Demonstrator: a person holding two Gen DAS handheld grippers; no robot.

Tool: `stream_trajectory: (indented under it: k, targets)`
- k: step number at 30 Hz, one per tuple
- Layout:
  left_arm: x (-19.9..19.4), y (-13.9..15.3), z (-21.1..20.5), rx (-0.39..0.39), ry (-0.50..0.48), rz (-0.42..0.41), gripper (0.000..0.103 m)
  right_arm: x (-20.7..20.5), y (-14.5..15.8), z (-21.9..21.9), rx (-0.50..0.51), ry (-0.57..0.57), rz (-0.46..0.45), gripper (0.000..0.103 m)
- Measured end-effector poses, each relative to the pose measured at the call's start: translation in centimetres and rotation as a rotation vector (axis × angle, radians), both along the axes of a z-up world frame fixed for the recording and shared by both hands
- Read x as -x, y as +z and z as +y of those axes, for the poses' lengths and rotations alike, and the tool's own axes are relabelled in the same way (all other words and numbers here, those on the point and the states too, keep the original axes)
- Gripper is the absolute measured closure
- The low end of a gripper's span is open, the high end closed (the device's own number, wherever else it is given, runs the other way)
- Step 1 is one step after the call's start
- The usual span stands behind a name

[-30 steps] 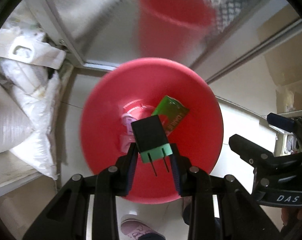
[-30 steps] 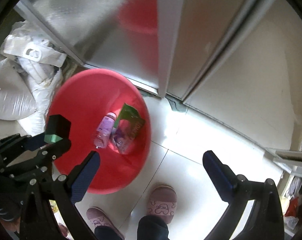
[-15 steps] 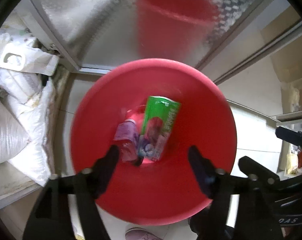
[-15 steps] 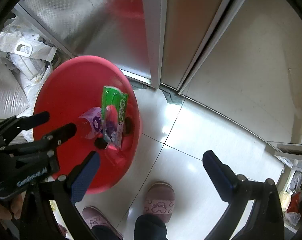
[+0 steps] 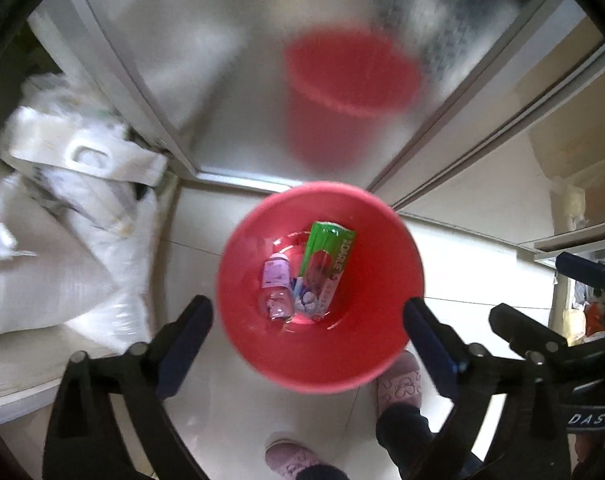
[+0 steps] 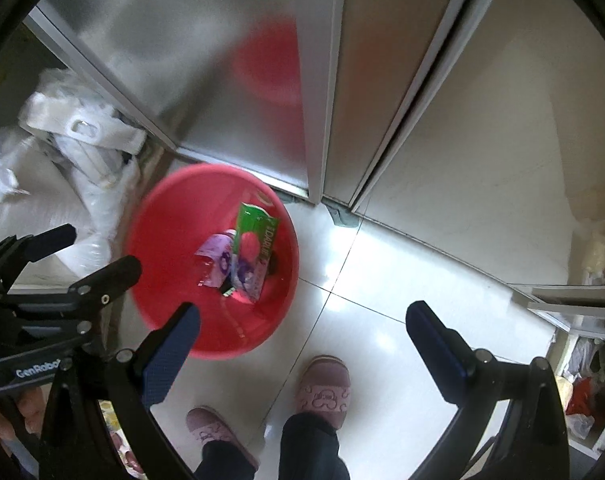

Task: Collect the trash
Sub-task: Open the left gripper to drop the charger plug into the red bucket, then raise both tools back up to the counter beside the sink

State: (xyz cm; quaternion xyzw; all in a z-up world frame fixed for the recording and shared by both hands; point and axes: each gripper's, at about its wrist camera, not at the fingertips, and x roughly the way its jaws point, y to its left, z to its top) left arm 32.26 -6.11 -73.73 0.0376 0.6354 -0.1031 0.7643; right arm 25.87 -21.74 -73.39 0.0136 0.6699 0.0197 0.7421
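Observation:
A red bucket (image 5: 262, 340) stands on the pale floor tiles below me. In it lie a green toothpaste box (image 5: 328, 256), a purple-labelled clear bottle (image 5: 276, 280) and a purple wrapper (image 6: 216, 254). A small dark piece (image 6: 227, 290) lies low beside the box. My left gripper (image 5: 306, 312) hangs high over the bucket, its jaws opening wide with nothing between them. My right gripper (image 6: 302, 312) is open and empty, above the floor to the right of the bucket (image 6: 170, 240).
White sacks and bags (image 5: 62, 272) are piled left of the bucket. A frosted sliding door (image 5: 222, 60) with metal frames stands just behind it, mirroring the bucket in red. A person's feet in pink slippers (image 6: 322, 384) stand on the tiles near the bucket.
The left gripper let go of the black-and-green plug and spread wide. Both grippers rose, so the bucket looks smaller and farther below.

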Motion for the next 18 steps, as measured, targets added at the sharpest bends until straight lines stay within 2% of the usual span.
stream_trajectory:
  k: [1, 5, 9, 15, 18]
  targets:
    - [0.2, 1.6, 0.2, -0.002, 0.000, -0.010, 0.001, 0.2, 1.3, -0.1, -0.001, -0.004, -0.008, 0.001]
    - [0.9, 8.6, 1.2, 0.034, 0.004, -0.042, 0.001, 1.1, 7.8, 0.2, -0.003, -0.008, -0.036, 0.001]
    - [2.1, 17.0, 2.5, 0.056, 0.034, -0.095, 0.001, 2.1, 16.3, 0.8, -0.005, -0.003, -0.095, 0.001]
    - [4.1, 31.0, 4.1, 0.040, 0.067, -0.239, 0.001, 3.4, 29.3, 2.0, -0.025, -0.005, -0.204, 0.001]
    - [5.0, 37.6, 5.3, 0.079, 0.071, -0.284, 0.001, 4.2, 35.6, 2.2, -0.026, -0.015, -0.269, 0.001]
